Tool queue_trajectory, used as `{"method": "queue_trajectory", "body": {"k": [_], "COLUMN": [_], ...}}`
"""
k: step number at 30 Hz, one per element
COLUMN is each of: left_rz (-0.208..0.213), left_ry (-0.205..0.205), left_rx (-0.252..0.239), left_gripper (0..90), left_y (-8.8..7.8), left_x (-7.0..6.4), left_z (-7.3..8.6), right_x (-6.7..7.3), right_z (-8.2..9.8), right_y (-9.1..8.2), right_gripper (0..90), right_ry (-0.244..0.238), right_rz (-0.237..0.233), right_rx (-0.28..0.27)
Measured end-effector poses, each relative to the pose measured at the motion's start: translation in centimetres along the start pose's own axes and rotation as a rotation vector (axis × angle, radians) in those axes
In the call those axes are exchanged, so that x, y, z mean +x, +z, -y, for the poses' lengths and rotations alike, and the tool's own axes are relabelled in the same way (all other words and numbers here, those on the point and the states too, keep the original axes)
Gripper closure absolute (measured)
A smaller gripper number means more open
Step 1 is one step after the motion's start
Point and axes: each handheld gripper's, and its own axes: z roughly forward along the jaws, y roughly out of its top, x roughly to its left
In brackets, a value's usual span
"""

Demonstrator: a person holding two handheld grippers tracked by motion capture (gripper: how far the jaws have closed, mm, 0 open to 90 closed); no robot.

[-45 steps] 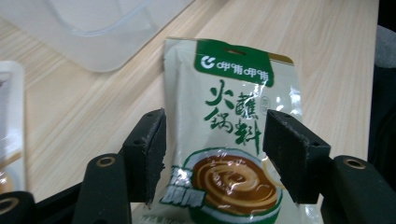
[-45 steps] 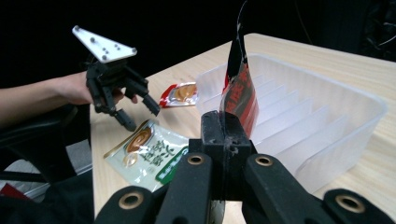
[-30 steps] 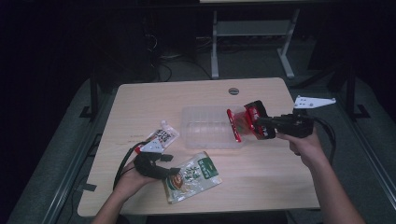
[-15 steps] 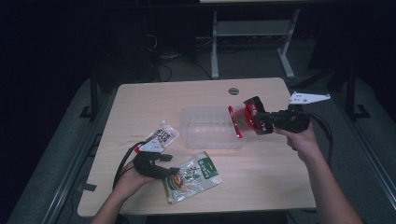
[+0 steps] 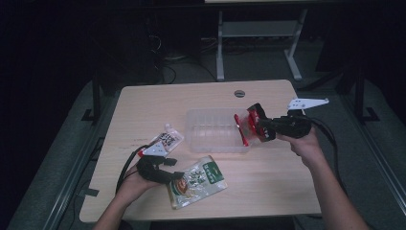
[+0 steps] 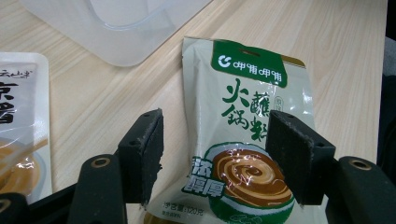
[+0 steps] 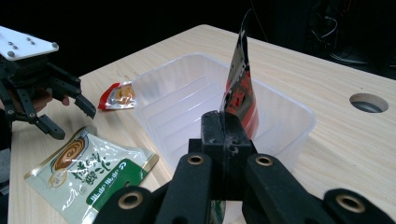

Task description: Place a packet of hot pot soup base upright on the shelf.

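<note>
My right gripper (image 5: 265,129) (image 7: 223,125) is shut on a red packet (image 5: 248,125) (image 7: 239,84), held on edge above the right end of a clear plastic tub (image 5: 215,129) (image 7: 187,100). A green and white sauce pouch (image 5: 196,181) (image 6: 252,130) (image 7: 88,170) lies flat on the table in front of the tub. Over its near end my left gripper (image 5: 178,176) (image 6: 215,158) is open, one pad (image 6: 142,154) on either side of the pouch. A white and red pouch (image 5: 163,142) (image 6: 21,130) (image 7: 116,95) lies to the left of the tub.
The wooden table (image 5: 158,105) has a round cable hole (image 5: 239,93) near its far edge. A cable (image 5: 127,165) loops from my left gripper toward the table's left edge. A metal frame (image 5: 258,33) stands on the floor beyond the table.
My right gripper has carried the red packet a little up and to the right, along the tub's right end. The left gripper has stayed over the green pouch.
</note>
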Motion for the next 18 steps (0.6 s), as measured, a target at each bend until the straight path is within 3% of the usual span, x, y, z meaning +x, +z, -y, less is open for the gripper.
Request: {"method": "queue_trajectory", "body": {"k": [18], "left_rz": [0.014], "left_ry": [-0.012], "left_rx": [0.003], "left_gripper": [36.6], "left_y": [0.2], "left_x": [0.1], "left_z": [0.0], "right_x": [-0.7], "right_z": [0.4], "right_y": [1.4], "right_gripper": [89.8], "right_ry": [0.031], "right_rz": [0.003], "right_rx": [0.005]}}
